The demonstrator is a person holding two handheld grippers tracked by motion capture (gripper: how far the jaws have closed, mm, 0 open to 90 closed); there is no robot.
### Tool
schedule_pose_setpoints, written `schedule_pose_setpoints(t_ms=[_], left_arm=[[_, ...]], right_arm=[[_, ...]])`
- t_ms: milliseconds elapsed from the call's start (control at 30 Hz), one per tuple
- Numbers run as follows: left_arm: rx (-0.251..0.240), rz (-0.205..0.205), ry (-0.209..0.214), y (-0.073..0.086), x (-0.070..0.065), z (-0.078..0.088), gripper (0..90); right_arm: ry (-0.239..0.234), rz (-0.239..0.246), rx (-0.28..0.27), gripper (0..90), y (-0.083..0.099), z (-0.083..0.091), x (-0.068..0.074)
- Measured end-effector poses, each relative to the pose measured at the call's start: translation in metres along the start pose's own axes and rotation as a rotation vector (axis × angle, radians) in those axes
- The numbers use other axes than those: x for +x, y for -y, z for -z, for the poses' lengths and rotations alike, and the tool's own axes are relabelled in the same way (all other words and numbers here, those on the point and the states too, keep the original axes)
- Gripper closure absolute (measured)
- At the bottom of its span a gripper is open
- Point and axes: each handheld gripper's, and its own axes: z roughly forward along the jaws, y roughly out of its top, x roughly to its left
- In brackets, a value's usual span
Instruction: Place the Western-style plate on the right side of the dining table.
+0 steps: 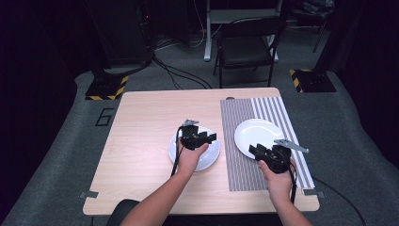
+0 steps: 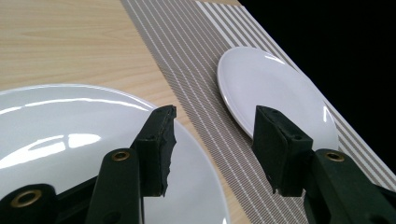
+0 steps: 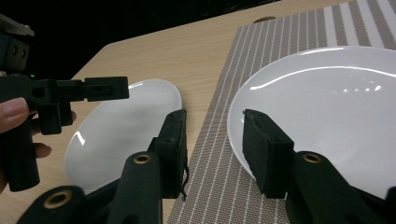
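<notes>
Two white plates lie on the wooden table [image 1: 150, 113]. The left plate [image 1: 209, 155] [image 2: 70, 130] [image 3: 121, 126] rests on bare wood. The right plate [image 1: 259, 132] [image 2: 266, 79] [image 3: 327, 102] sits on a striped placemat [image 1: 244, 172] [image 2: 187, 60] [image 3: 219, 177]. My left gripper [image 1: 207, 137] [image 2: 215, 121] hovers over the left plate's right part, open, nothing between its jaws. My right gripper [image 1: 256, 151] [image 3: 212, 126] hangs over the right plate's near-left rim and the mat, also open with nothing in it.
A black folding chair [image 1: 247, 47] stands beyond the table's far edge, with cables and stand bases on the grey floor. Bare wood stretches across the table's left half and along its far side.
</notes>
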Motion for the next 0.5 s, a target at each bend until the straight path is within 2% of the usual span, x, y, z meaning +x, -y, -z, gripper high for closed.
schedule_pose_setpoints(t_ms=[133,167,333,500], left_arm=[[-0.009,-0.003,-0.018,0.001,0.008,0.01,48.1],[-0.013,-0.003,-0.029,0.002,0.015,0.018,47.9],[-0.015,-0.012,-0.077,0.005,0.031,0.034,47.4],[-0.017,0.011,-0.11,0.011,0.049,0.048,46.9]], right_arm=[[-0.021,0.022,0.015,59.5,-0.003,-0.006,0.009],[-0.029,0.026,0.021,59.5,-0.003,-0.008,0.012],[-0.046,0.06,0.042,59.2,-0.005,-0.015,0.023],[-0.089,0.093,0.115,58.4,-0.001,-0.028,0.031]])
